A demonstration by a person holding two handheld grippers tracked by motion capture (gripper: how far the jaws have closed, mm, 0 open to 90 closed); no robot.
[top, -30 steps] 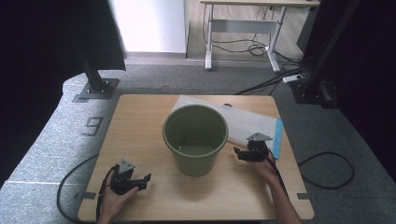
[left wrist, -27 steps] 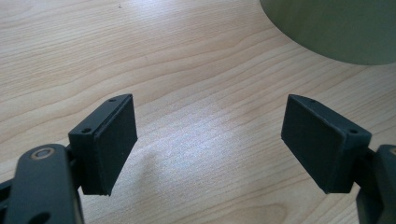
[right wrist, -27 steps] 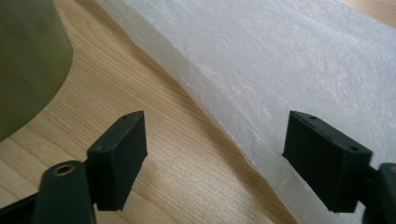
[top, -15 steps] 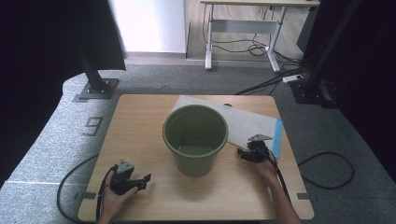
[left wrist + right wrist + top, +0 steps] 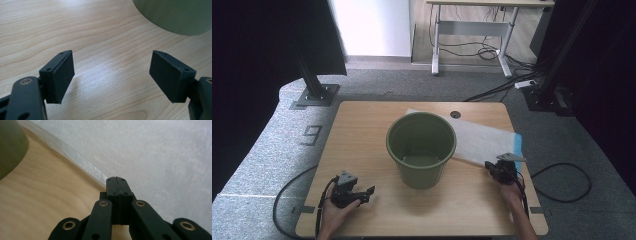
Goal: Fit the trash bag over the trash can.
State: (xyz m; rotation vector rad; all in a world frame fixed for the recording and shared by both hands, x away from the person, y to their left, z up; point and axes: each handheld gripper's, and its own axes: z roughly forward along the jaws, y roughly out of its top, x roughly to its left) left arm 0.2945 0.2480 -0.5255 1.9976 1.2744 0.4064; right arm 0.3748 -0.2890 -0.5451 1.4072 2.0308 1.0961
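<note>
Wooden table point(image 5: 362, 125), white sheet point(image 5: 484, 142) lying toward its right edge, green bucket point(image 5: 421, 147) at its middle, your left gripper point(image 5: 112, 75) wide open near the front-left corner, your right gripper point(image 5: 116, 180) closed at the sheet's front edge, grip unclear.

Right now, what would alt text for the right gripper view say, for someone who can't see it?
The right gripper, its two black jaws pressed together, has its tip at the edge of a white sheet lying on a wooden table; whether it pinches the sheet cannot be told. A green bucket is blurred at the upper left.
</note>
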